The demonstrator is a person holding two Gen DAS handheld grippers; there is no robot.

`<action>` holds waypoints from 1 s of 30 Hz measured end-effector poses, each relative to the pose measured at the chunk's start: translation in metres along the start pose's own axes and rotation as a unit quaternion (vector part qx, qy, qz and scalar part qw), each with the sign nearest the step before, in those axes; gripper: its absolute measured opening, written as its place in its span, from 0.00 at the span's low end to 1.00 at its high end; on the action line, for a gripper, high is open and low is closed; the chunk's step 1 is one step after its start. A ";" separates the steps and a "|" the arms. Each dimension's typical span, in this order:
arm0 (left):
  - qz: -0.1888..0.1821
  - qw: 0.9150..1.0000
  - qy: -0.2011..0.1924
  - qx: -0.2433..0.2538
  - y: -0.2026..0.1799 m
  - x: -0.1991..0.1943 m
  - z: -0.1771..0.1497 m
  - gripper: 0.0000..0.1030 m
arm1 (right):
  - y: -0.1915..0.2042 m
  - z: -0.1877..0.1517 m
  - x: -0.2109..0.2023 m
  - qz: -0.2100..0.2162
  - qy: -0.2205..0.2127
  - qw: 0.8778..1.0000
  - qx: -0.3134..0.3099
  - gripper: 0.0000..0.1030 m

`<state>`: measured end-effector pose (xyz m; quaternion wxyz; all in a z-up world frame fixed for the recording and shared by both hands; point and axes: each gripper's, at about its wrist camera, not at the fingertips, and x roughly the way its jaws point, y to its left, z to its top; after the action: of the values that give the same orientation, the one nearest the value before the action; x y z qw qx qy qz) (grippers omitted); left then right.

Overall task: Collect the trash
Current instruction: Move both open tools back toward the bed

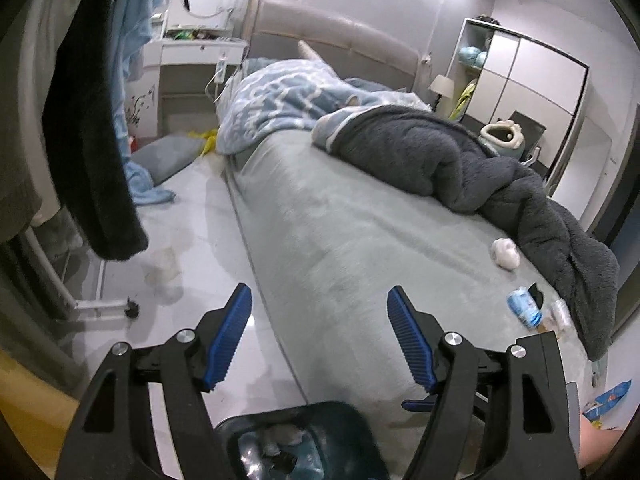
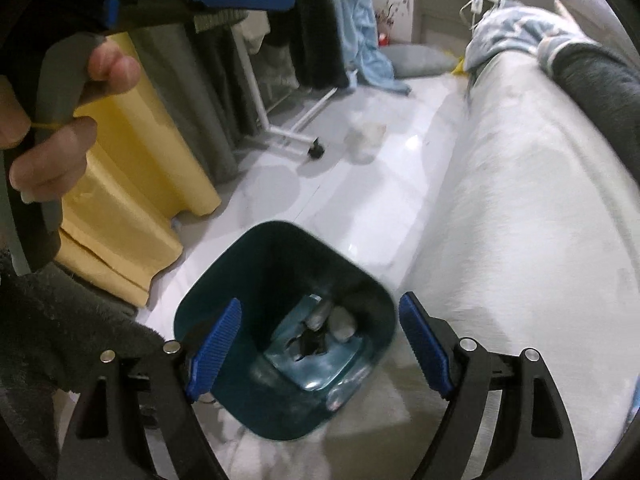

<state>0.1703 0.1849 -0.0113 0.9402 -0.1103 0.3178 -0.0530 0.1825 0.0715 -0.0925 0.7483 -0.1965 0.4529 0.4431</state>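
Observation:
My left gripper (image 1: pixel 319 292) is open and empty, held over the bed's near edge. On the bed to its right lie a crumpled white tissue (image 1: pixel 505 253), a blue can-like wrapper (image 1: pixel 524 307) and a bit of clear plastic (image 1: pixel 560 314). A blue snack packet (image 1: pixel 608 398) shows at the lower right. The teal bin (image 1: pixel 280 410) sits below the gripper. In the right wrist view, my right gripper (image 2: pixel 320 302) hangs open and empty over the bin (image 2: pixel 260 272), which holds crumpled trash (image 2: pixel 340 322). A hand (image 2: pixel 52 160) grips the left tool's handle at the upper left.
A crumpled clear plastic piece (image 2: pixel 366 140) lies on the white floor beside a wheeled clothes rack (image 2: pixel 316 152). A yellow fabric (image 2: pixel 132 184) hangs left of the bin. A dark blanket (image 1: pixel 460 160) and a blue patterned one (image 1: pixel 280 96) lie on the bed.

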 end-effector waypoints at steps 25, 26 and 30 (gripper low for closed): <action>-0.043 0.997 -0.028 0.052 -0.129 0.040 0.007 0.91 | -0.112 -0.075 -0.104 -0.102 -0.126 0.983 0.084 0.88; -0.044 0.997 -0.027 0.054 -0.134 0.042 0.006 0.91 | -0.116 -0.079 -0.108 -0.102 -0.131 0.982 0.089 0.88; -0.053 0.996 -0.022 0.063 -0.151 0.051 0.002 0.91 | -0.136 -0.094 -0.122 -0.116 -0.141 0.977 0.106 0.88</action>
<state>0.2076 0.0298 -0.0029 0.9480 -0.0684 0.2864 -0.1208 0.2252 -0.1249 -0.0508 0.8675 -0.1027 0.3610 0.3264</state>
